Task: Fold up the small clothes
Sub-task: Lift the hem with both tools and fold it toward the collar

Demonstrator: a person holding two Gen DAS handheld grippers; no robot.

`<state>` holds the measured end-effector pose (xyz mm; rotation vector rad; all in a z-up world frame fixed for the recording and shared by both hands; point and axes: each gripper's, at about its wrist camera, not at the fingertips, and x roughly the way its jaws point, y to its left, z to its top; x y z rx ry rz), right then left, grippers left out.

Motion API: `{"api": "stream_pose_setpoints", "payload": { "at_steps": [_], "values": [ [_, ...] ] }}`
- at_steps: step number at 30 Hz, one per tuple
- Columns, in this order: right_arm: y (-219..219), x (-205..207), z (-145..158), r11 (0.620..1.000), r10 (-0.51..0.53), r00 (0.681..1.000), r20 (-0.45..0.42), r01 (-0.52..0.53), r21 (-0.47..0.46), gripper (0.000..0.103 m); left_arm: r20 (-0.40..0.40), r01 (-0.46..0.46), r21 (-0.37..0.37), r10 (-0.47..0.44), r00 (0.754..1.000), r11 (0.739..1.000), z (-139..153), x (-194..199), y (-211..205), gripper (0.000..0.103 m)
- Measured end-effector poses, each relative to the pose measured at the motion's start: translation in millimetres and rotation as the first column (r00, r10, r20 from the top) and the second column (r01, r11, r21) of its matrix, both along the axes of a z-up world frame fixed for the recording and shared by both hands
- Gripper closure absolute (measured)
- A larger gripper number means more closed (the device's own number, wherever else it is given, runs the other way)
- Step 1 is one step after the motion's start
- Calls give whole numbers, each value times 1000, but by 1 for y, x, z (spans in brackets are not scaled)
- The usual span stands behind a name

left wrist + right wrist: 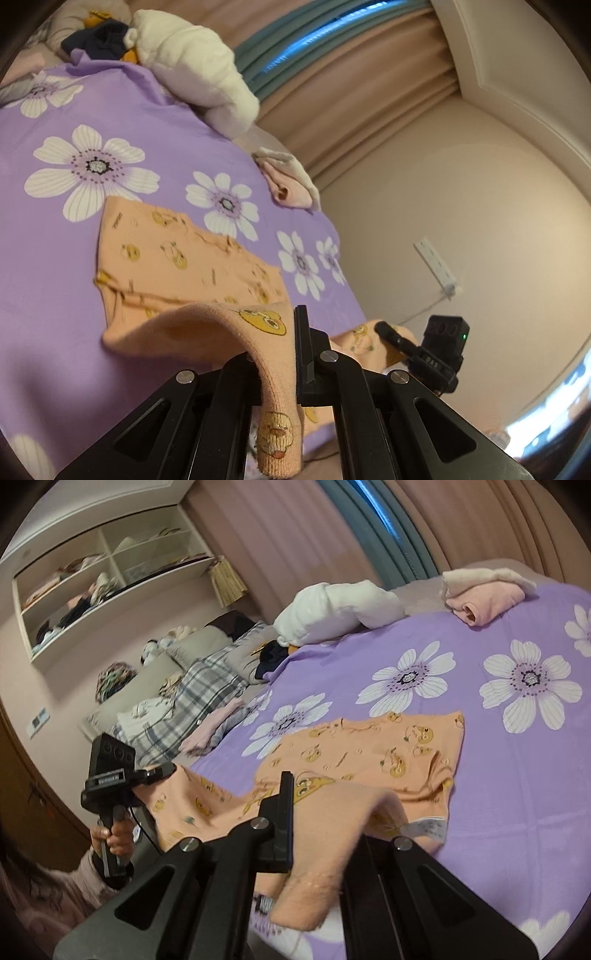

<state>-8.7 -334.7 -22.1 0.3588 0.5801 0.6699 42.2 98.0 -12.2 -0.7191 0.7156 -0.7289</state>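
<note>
A small orange garment (177, 258) printed with yellow ducks lies partly flat on the purple flowered bedsheet (74, 258), its near edge lifted. My left gripper (280, 343) is shut on that lifted edge, and the cloth drapes over its fingers and hangs down. To the right, my right gripper (382, 328) pinches another corner of the same garment. In the right wrist view the orange garment (369, 753) spreads ahead and my right gripper (325, 812) is shut on its hem, one finger hidden under cloth. My left gripper (164, 770), held by a hand (110, 838), grips the far-left corner.
A white rolled bundle (332, 613) and a folded pink garment (480, 598) lie at the bed's far edge by the curtains. Pillows and a plaid blanket (207, 679) sit at the head of the bed under wall shelves (110, 576). A wall socket (439, 266) is beside the bed.
</note>
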Motion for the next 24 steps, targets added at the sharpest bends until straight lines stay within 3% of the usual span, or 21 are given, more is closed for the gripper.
{"api": "stream_pose_setpoints", "payload": {
  "at_steps": [4,10,24],
  "values": [
    [0,30,1,1000,-22,1000,-15,23,19,100,-20,-33,-14,33,999,999,-1,30,5,103],
    [-8,85,-4,997,-71,995,-77,74,32,100,-71,-76,21,78,994,997,-10,77,6,103],
    [-19,186,-63,990,-131,936,-327,143,13,98,-273,-97,96,120,955,991,-71,169,-2,103]
  ]
}}
